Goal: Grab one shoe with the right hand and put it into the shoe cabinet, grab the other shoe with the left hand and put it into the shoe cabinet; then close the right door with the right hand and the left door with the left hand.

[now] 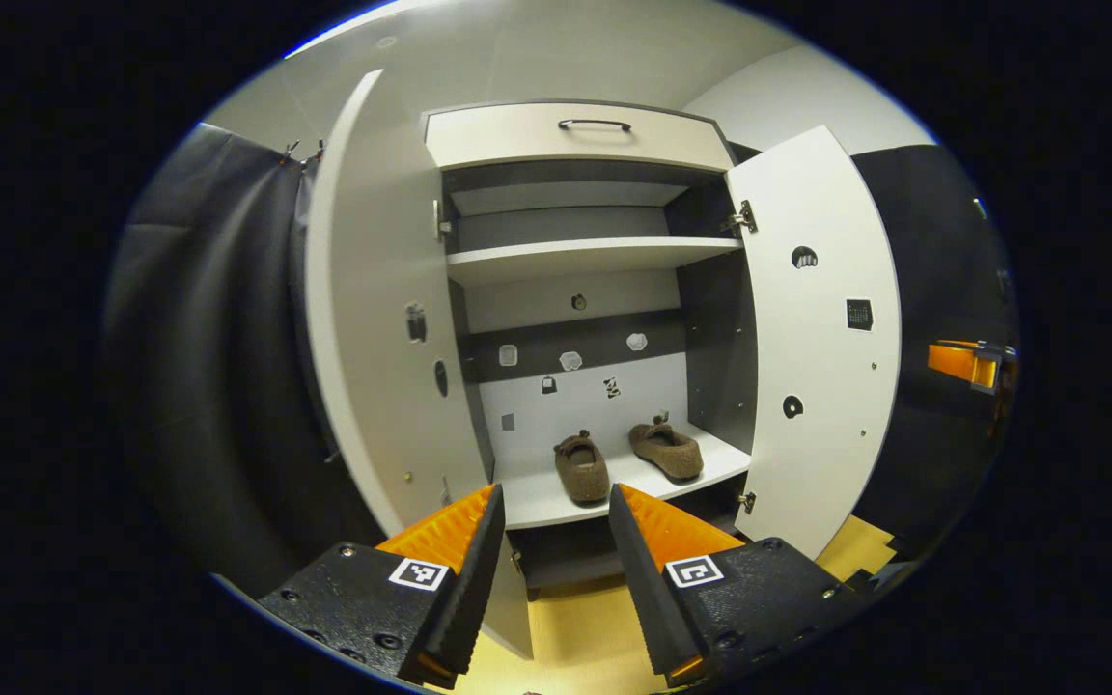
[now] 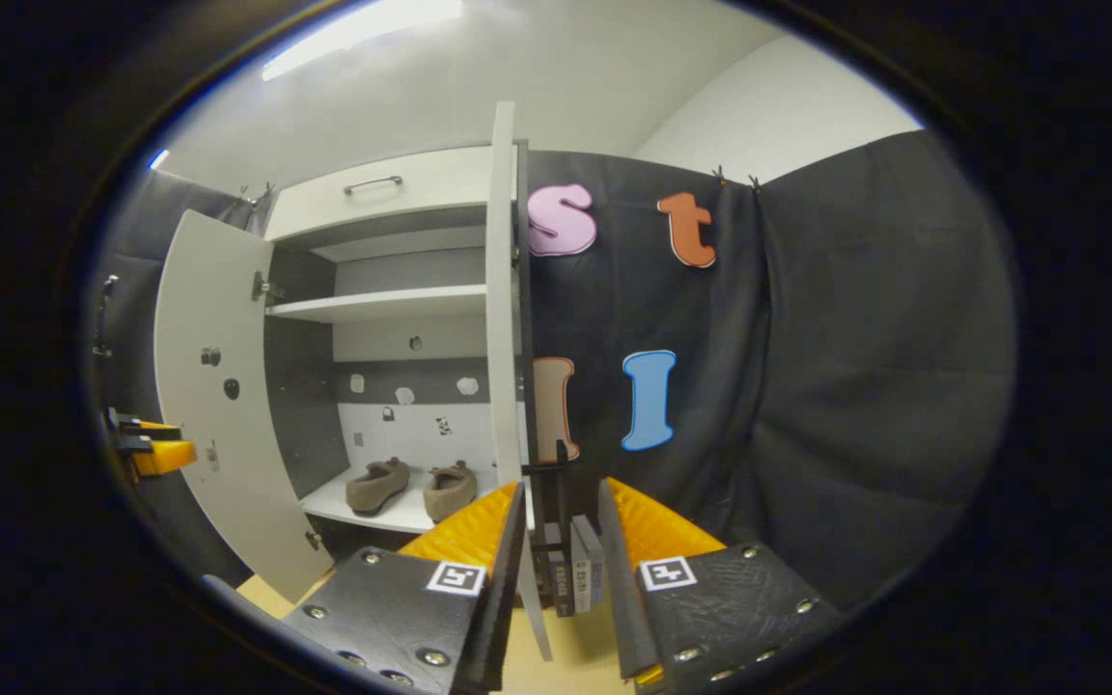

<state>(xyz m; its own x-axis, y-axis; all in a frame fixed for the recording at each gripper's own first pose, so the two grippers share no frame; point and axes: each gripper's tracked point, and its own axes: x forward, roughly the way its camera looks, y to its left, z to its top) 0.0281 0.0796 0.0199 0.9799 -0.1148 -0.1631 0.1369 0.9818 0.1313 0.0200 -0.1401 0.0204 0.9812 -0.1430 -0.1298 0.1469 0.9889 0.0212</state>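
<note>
Left gripper (image 1: 556, 526) — fingers spread apart, nothing between them, held back from the shoe cabinet (image 1: 580, 135) and aimed into its open front. Straight ahead, just beyond the fingertips, the two brown shoes (image 1: 582, 468) (image 1: 666, 450) sit side by side on the lower shelf (image 1: 537, 497), toes toward the gripper, close together but not touching. The one nearer the gripper's left finger stands slightly closer to the shelf's front edge. Left door (image 1: 373, 319) swung wide open to the left of the gripper; right door (image 1: 821, 338) open to its right. Past the right door, far right, an orange part of the other gripper (image 1: 963, 362) shows.

Right gripper (image 2: 561, 516) — fingers apart, with the edge of the right door (image 2: 503, 319) running edge-on between them. Whether either finger touches the door I cannot tell; the fingers do not appear to press on it. A dark handle fitting (image 2: 556, 473) sits on the door's outer face, just ahead of the fingertips. To the gripper's left, both shoes (image 2: 377, 486) (image 2: 450, 490) on the lower shelf (image 2: 344, 507) inside the cabinet (image 2: 382, 198). Left door (image 2: 218, 386) open further left, with the left gripper's orange finger (image 2: 155, 454) at its edge.
</note>
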